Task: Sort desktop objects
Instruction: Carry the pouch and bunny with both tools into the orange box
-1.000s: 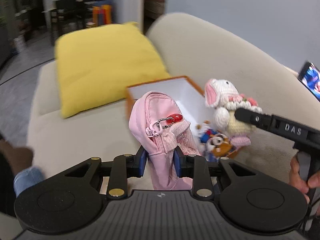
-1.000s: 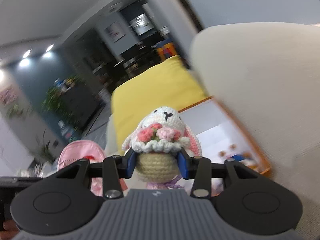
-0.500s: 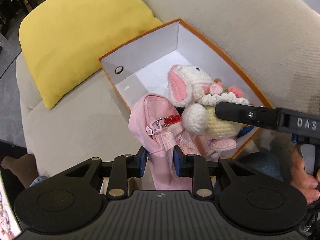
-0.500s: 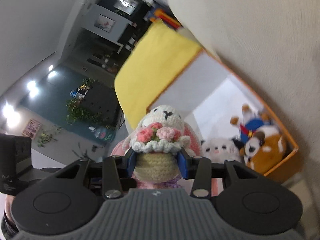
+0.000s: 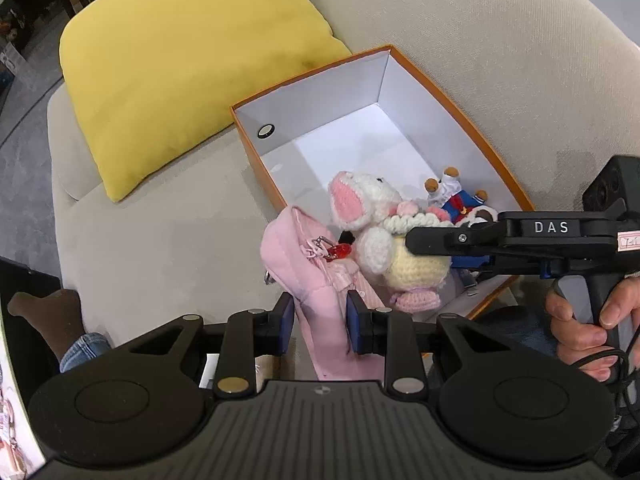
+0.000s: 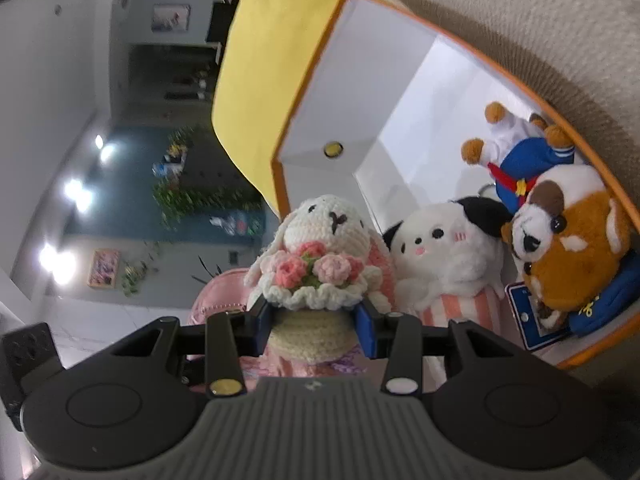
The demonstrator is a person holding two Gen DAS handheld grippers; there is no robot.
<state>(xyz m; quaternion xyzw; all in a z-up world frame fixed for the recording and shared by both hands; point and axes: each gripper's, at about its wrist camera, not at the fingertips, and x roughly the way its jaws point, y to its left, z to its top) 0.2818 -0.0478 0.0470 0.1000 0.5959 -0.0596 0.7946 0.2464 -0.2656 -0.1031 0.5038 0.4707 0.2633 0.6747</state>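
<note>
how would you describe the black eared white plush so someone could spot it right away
Find the orange box on the beige sofa. At its crowded end, the white plush lies between the crochet bunny and the brown dog. It alone has black ears and pink cheeks.

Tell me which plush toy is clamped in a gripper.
The crocheted white bunny with pink roses, pinched in the right gripper; the white puppy and brown dog lie loose in the box.

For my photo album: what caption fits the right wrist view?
Fingers clamp a crocheted bunny beside an orange box holding plush toys.
</note>
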